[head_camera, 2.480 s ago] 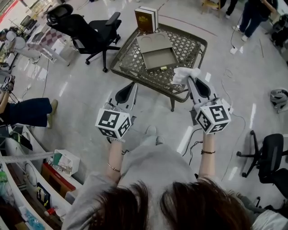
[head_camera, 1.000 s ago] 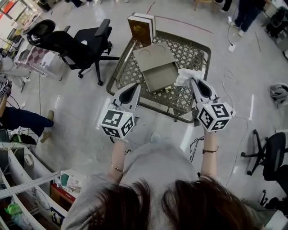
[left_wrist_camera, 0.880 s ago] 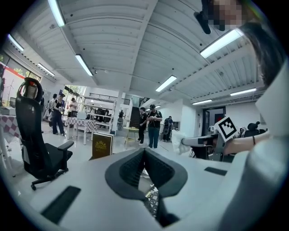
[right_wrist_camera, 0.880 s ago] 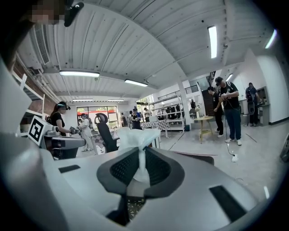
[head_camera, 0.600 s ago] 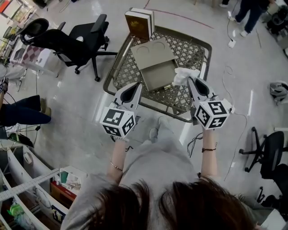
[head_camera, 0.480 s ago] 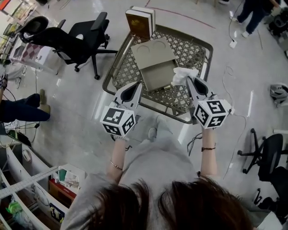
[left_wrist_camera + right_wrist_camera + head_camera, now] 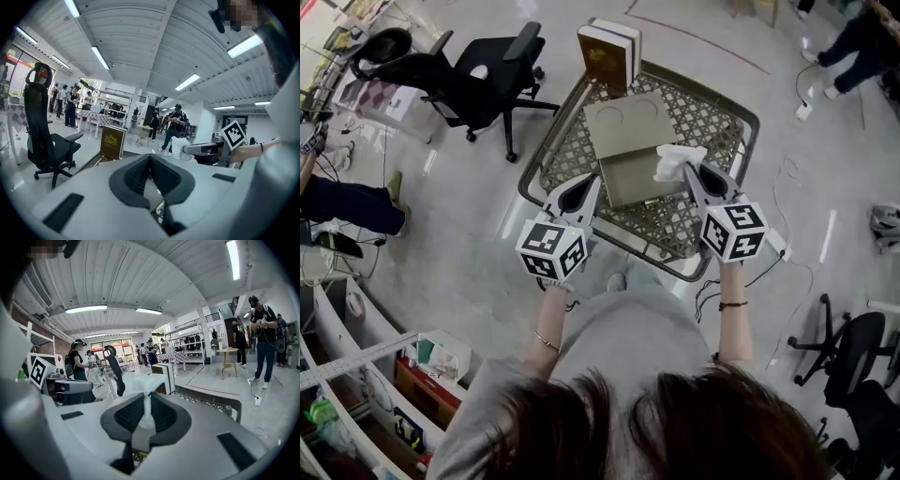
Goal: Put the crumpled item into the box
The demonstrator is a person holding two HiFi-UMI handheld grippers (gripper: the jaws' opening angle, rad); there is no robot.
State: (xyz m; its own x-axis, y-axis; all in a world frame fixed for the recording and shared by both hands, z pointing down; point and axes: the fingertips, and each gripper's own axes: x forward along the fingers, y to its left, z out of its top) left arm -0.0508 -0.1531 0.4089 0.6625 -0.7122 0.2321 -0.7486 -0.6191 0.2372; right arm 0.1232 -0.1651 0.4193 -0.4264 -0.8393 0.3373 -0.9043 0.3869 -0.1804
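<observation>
White crumpled item (image 7: 676, 159) pinched in right gripper (image 7: 687, 172) jaws — left gripper (image 7: 591, 181) jaws together.

Two: left tongs (image 7: 584, 186), right tongs (image 7: 689, 173). One each: crumpled item (image 7: 675, 159), box (image 7: 628, 180), table (image 7: 712, 141).

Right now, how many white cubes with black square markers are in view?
2. One cube rides the left gripper at the near-left edge of the metal lattice table; the other cube rides the right gripper, gripping a crumpled white item.
</observation>
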